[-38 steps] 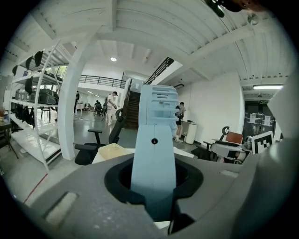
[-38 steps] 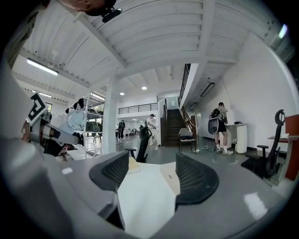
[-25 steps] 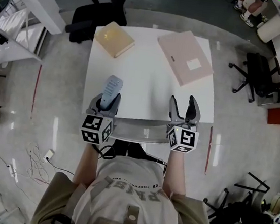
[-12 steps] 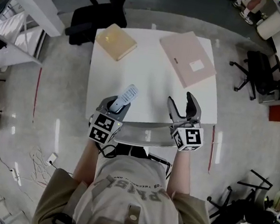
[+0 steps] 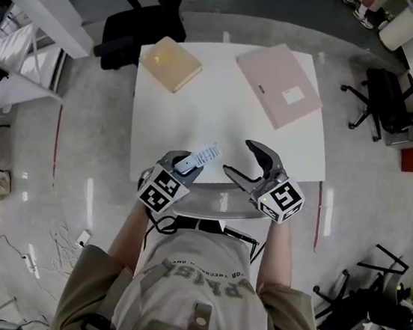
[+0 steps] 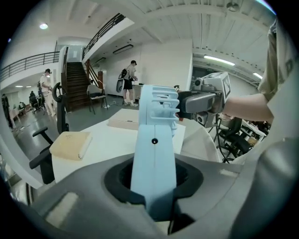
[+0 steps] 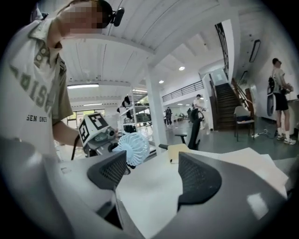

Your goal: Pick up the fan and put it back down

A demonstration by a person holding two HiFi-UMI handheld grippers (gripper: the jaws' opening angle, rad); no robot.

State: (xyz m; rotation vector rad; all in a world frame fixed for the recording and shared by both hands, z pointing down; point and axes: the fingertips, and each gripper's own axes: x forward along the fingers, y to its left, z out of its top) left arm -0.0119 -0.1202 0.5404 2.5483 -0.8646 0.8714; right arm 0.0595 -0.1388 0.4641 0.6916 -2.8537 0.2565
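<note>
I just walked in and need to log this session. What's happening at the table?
A person at the white table has a gripper in each hand. The left gripper is shut on the handle of a small pale-blue fan and holds it tilted over the table's near edge. The right gripper holds nothing. Its jaws have just been opening, and it points toward the fan.

Small pale-blue fan [image 5: 202,154], tilted, aloft
</note>
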